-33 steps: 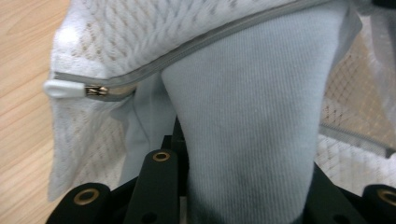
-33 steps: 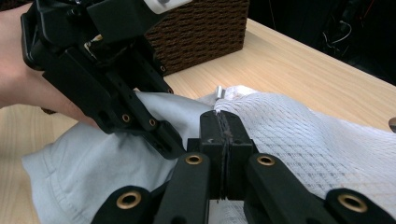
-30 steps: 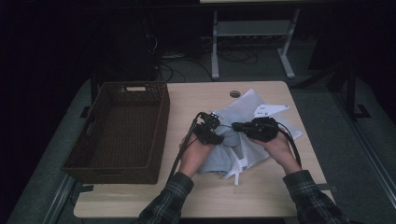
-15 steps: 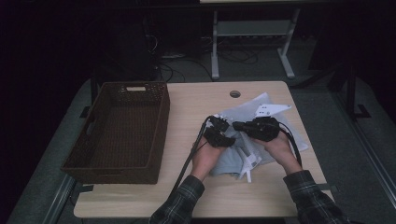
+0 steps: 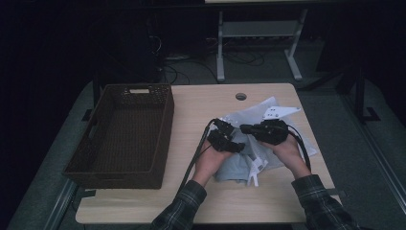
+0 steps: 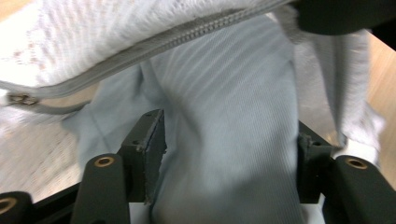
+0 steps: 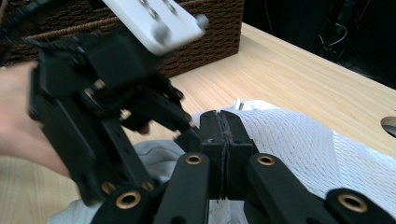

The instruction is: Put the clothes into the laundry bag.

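Observation:
A white mesh bag (image 5: 253, 114) with a grey zipper (image 6: 187, 37) lies on the right half of the table, and a light blue garment (image 5: 233, 168) lies partly under its open edge. My left gripper (image 5: 234, 143) hovers over that garment (image 6: 224, 93). Its jaws have just been opening and stand apart, with the blue cloth lying between the pads and no pinch on it. My right gripper (image 5: 246, 128) is shut on the mesh bag's (image 7: 299, 140) edge, which it holds up a little; a thin strip of fabric shows between its pads (image 7: 223, 128).
A dark wicker basket (image 5: 165, 127) stands on the left half of the table, close to my left hand. A round cable hole (image 5: 241, 96) sits near the table's far edge. Cables trail from both grippers toward the person.
My left gripper has shifted a little to the right, close to the right gripper, and its jaws have spread apart over the blue garment. The right gripper has kept still.

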A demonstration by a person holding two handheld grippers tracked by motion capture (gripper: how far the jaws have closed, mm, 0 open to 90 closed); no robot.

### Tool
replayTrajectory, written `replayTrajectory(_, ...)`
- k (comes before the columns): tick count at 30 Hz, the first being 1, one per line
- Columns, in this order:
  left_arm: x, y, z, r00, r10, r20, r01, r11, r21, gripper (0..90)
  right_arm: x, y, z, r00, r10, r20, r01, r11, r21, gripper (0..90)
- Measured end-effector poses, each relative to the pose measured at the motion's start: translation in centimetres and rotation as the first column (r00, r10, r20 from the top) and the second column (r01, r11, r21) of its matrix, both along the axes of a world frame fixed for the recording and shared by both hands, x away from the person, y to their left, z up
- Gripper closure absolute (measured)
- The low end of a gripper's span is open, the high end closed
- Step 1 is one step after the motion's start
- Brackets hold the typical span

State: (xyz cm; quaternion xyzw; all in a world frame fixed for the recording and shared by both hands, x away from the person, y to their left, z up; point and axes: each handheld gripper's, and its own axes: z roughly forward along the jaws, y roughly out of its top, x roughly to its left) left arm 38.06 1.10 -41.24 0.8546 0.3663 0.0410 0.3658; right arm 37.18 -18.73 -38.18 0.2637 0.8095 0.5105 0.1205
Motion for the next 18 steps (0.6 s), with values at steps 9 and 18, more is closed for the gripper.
replayTrajectory(9, -0.7, 3.6, 2.5, 0.9982, 0.011, 0.059, -0.012, 0.9999, 0.012, 37.7, 0.1, -0.1, 0.0, 1.0000, -0.003, -0.001, 0.003, 1.000, 0.001, 89.0)
replayTrajectory(18, 2.4, 6.9, 1.6, 0.9912, 0.113, 0.068, -0.119, 0.9896, 0.081, 39.6, 0.1, 0.0, -0.1, 1.0000, -0.003, -0.002, 0.003, 1.000, -0.004, 89.0)
